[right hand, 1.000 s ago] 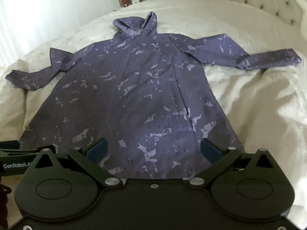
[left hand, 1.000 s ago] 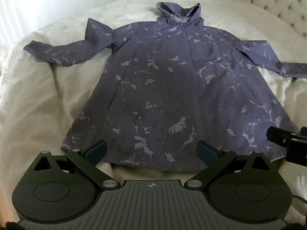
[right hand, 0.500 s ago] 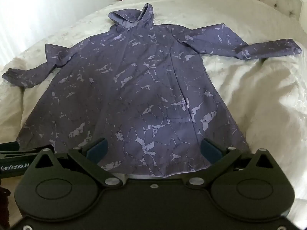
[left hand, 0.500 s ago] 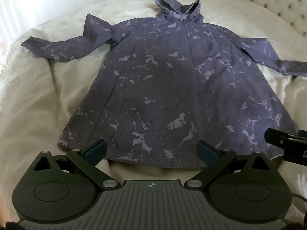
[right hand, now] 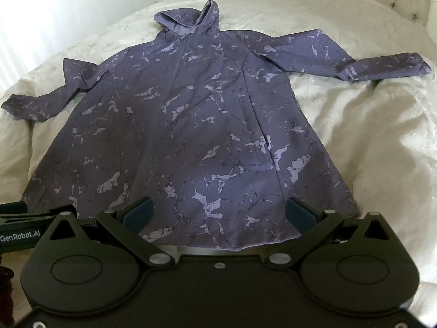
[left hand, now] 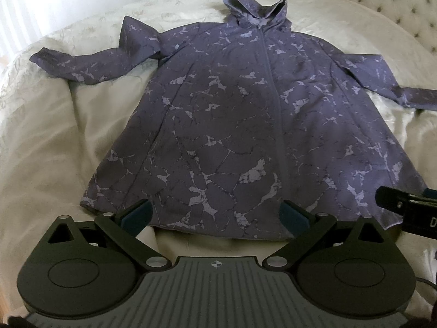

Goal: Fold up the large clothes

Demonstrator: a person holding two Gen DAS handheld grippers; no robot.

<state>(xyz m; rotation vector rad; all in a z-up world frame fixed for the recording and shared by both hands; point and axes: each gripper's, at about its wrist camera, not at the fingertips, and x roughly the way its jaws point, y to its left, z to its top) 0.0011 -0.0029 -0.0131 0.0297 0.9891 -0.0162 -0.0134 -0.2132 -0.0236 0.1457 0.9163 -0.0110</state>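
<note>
Folding not begun: purple marble-print hooded jacket point(left hand: 245, 125) lies flat on cream quilted bedspread point(left hand: 49, 142), sleeves out. Your left gripper point(left hand: 215, 214) and right gripper point(right hand: 218, 213) hover at hem, jaws spread, empty. All folds remain.

Jacket point(left hand: 245, 125) now sitting higher and filling more of both frames than a second ago, hood point(right hand: 188, 19) nearer the top edge, both cameras tilted further down

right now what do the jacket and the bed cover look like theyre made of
Jacket: thin woven synthetic, probably nylon or polyester, matte with a faint sheen; it lies flat with crisp seams. Bed cover: cream fabric, soft satiny sheen with a faint embossed pattern, possibly a quilted polyester blend.
</note>
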